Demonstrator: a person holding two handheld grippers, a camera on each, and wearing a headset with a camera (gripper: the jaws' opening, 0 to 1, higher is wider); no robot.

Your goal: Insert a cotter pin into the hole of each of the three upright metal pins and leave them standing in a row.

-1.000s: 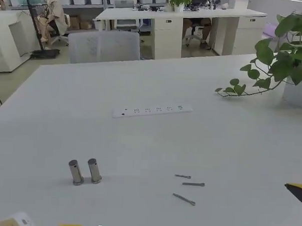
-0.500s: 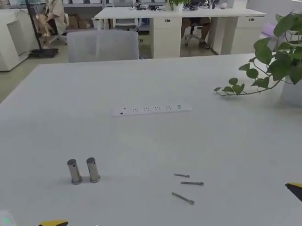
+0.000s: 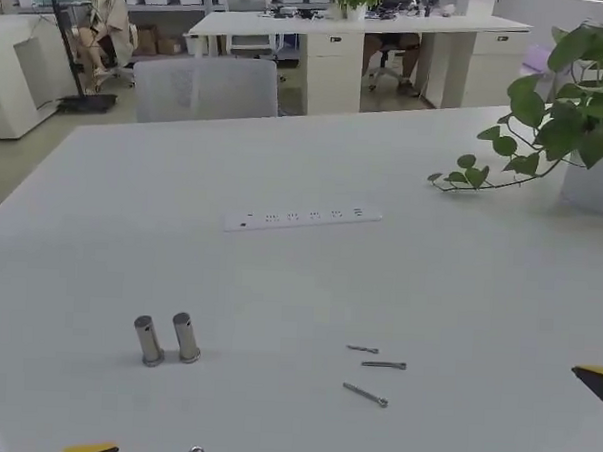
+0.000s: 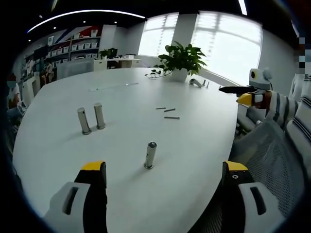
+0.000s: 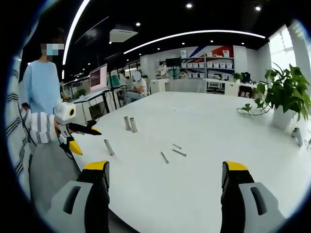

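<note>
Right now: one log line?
left gripper open, empty | right gripper open, empty | three metal pins upright | three cotter pins loose on table | none inserted

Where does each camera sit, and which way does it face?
Head view: on the person's head, facing forward and down at the table, pair of pins and cotter pins; yellow jaw tips at the bottom edge.
Left gripper view: on the open left gripper, facing the lone pin; the right gripper and a striped sleeve show at the right.
Right gripper view: on the open right gripper, facing across the table; the left gripper shows at the left.
Both gripper views share all three pins and the plant.
</note>
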